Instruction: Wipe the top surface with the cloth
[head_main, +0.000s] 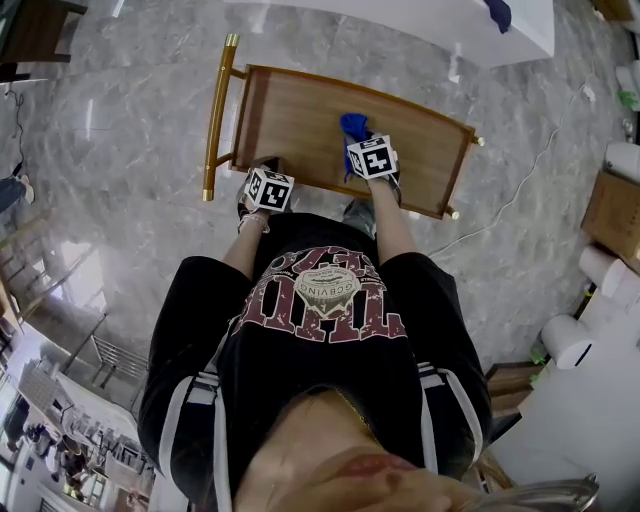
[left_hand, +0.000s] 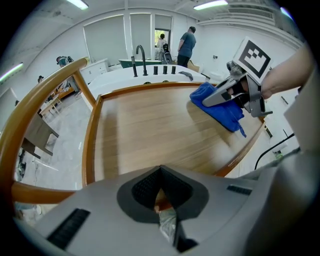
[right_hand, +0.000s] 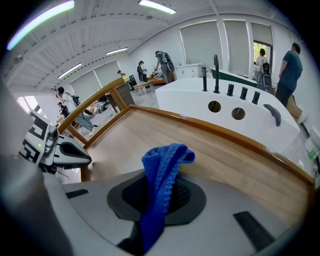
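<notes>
Blue cloth (right_hand: 164, 172) clamped in your right gripper (right_hand: 152, 207), pressed on wooden top (left_hand: 150, 130) | left gripper (left_hand: 161, 200) jaws closed, empty | wiping seems mid-way, left half likely remains.

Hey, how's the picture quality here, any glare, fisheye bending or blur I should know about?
Head view: lights glare in pale streaks off the polished floor, and the bottom is blurred over. Left gripper view: fisheye bows the table rim, yet the cloth looks sharp. Right gripper view: same bending; ceiling strip lights blow out white.
</notes>
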